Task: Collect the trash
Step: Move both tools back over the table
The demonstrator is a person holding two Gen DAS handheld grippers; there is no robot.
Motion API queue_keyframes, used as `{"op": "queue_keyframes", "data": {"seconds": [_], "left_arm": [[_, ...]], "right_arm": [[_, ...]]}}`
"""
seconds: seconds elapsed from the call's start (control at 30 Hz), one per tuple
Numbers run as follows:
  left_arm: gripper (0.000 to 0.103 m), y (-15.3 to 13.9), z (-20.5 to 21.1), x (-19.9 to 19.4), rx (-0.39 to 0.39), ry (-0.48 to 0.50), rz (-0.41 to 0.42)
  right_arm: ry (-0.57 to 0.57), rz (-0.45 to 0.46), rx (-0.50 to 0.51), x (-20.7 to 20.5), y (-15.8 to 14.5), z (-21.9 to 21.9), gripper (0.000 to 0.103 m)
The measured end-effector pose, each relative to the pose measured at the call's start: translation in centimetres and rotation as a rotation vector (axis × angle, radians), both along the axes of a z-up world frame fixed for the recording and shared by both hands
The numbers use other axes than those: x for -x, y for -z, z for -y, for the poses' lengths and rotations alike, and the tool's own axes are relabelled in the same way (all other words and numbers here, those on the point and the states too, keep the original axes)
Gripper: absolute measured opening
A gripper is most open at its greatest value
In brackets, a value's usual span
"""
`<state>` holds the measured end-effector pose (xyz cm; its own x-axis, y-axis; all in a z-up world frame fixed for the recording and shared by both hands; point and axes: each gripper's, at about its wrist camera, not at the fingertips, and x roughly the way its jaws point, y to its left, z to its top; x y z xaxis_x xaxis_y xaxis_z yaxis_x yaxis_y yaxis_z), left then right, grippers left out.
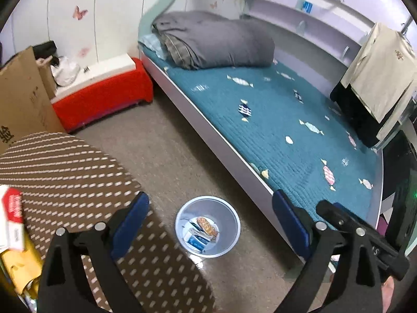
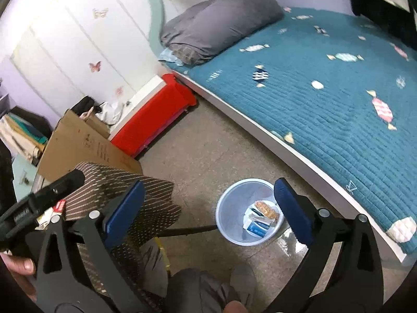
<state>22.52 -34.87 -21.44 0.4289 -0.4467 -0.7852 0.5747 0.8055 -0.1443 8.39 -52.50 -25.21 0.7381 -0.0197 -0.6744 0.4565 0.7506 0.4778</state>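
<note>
In the left wrist view, the left gripper (image 1: 209,224) stood spread wide with nothing between its blue pads (image 1: 131,224). A pale blue wastebasket (image 1: 182,217) sat on the grey-brown floor (image 1: 166,140) directly below the gap between the fingers, apart from both. It stood upright with its round mouth facing up. Trash (image 1: 202,232) lay at its bottom: an orange-printed wrapper over a blue-and-white packet, the wrapper's long axis running from upper left to lower right. The basket stood between a table with a brown patterned cloth (image 1: 65,172) and the white frame of a bed with a teal quilt (image 1: 260,120). The right gripper's black body (image 1: 362,237) crossed the lower right corner.

In the right wrist view, the right gripper (image 2: 212,215) likewise hung splayed and empty. The wastebasket (image 2: 229,208) sat below, its right rim hidden behind the right-hand blue pad (image 2: 293,211), though whether they touched could not be told. The same trash (image 2: 262,217) lay toward the basket's right side, the orange wrapper again slanting down to the right. The left gripper's black body (image 2: 41,203) reached in from the left above the cloth-covered table (image 2: 125,190). A red-draped bench (image 2: 153,114) stood by the wall beyond.
</note>
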Motion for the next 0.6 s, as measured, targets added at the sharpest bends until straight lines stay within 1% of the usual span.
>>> {"op": "queue_keyframes", "data": {"seconds": [0.17,0.27,0.47,0.6], "left_arm": [[0.093,-3.0,-3.9,3.0,0.042,-0.024,0.075],[0.095,-4.3,-6.3,4.5,0.072,-0.040,0.105],[0.095,-6.4,-11.1,6.6,0.116,-0.089,0.156],[0.095,-7.9,-15.1,8.0,0.132,-0.144,0.213]], "right_arm": [[-0.065,0.037,0.041,-0.2,-3.4,-3.8,0.097],[-0.106,0.060,0.064,-0.2,-5.4,-6.5,0.097],[-0.173,0.096,0.098,0.0,-8.3,-11.3,0.097],[-0.209,0.116,0.135,0.1,-10.2,-14.0,0.097]]}}
